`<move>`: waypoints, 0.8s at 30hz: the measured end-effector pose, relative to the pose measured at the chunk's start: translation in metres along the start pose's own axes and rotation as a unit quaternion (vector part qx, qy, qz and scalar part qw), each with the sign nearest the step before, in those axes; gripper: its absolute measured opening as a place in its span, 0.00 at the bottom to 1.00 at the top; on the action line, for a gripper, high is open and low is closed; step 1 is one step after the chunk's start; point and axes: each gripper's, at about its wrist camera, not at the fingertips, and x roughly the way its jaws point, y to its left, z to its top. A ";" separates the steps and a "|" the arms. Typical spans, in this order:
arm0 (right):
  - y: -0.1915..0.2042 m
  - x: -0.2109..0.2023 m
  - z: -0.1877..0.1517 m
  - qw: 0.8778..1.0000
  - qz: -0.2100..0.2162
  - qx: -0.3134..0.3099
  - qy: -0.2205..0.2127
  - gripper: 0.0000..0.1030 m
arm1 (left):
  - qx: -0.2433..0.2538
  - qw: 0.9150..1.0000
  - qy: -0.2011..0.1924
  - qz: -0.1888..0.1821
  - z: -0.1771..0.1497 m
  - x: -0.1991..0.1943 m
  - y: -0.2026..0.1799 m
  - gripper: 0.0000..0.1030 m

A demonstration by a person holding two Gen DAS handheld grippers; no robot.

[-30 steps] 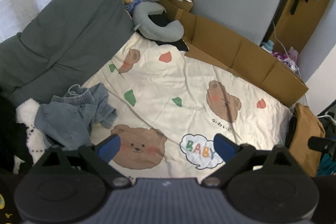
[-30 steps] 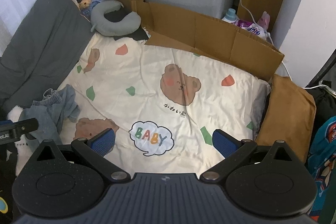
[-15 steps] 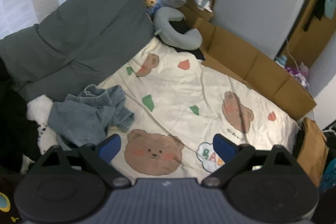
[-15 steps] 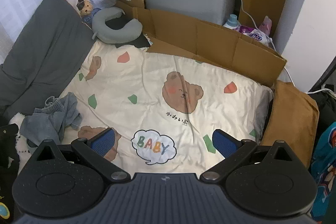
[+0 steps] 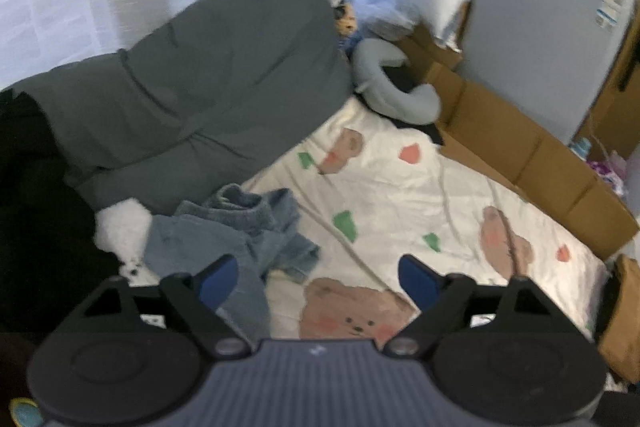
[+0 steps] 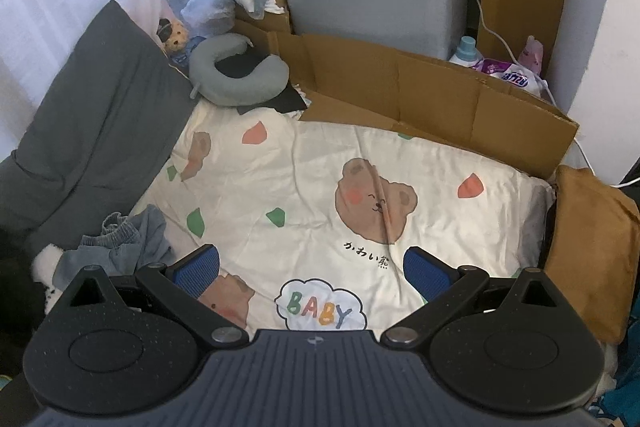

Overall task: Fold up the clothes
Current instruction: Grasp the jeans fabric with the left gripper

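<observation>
A crumpled pair of blue denim shorts (image 5: 236, 239) lies at the left side of the cream bear-print bedsheet (image 5: 400, 195). My left gripper (image 5: 320, 279) hovers just in front of the shorts; its jaws are wide and closing, with only a corner of denim showing behind the left pad and nothing pressed between the pads. In the right wrist view the shorts (image 6: 120, 243) sit at the lower left. My right gripper (image 6: 316, 273) stands open above the bedsheet (image 6: 320, 187) near the "BABY" print, holding nothing.
A dark grey duvet (image 5: 192, 83) is heaped at the left. A grey neck pillow (image 6: 236, 75) lies at the bed's head. A cardboard sheet (image 6: 432, 99) walls the far side and a brown cushion (image 6: 588, 247) the right. A white fluffy item (image 5: 120, 231) lies beside the shorts.
My left gripper has swung left toward the denim shorts, which now sit closer and more central in its view, and its jaws have narrowed slightly. The right gripper has shifted a little.
</observation>
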 end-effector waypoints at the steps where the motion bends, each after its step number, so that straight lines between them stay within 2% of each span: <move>1: 0.002 0.004 0.001 1.000 0.002 -0.006 -0.001 0.98 | -0.005 1.000 0.000 0.001 -0.001 0.002 0.007 0.85; 7: 0.011 0.031 0.007 0.999 0.022 -0.039 -0.017 0.97 | -0.026 1.000 -0.003 -0.001 -0.012 0.018 0.041 0.84; 10: 0.015 0.042 0.011 0.998 0.041 -0.052 -0.025 0.89 | -0.022 1.000 -0.006 0.006 -0.021 0.027 0.052 0.84; 15: 0.025 0.064 0.013 0.995 0.048 -0.079 -0.030 0.89 | -0.033 0.999 -0.010 0.009 -0.038 0.041 0.068 0.84; 18: 0.033 0.082 0.009 0.994 0.060 -0.091 -0.023 0.88 | -0.045 0.999 -0.007 0.016 -0.050 0.054 0.079 0.74; 24: 0.049 0.117 -0.011 0.990 0.092 -0.110 -0.015 0.89 | -0.078 0.997 0.002 0.022 -0.079 0.087 0.099 0.73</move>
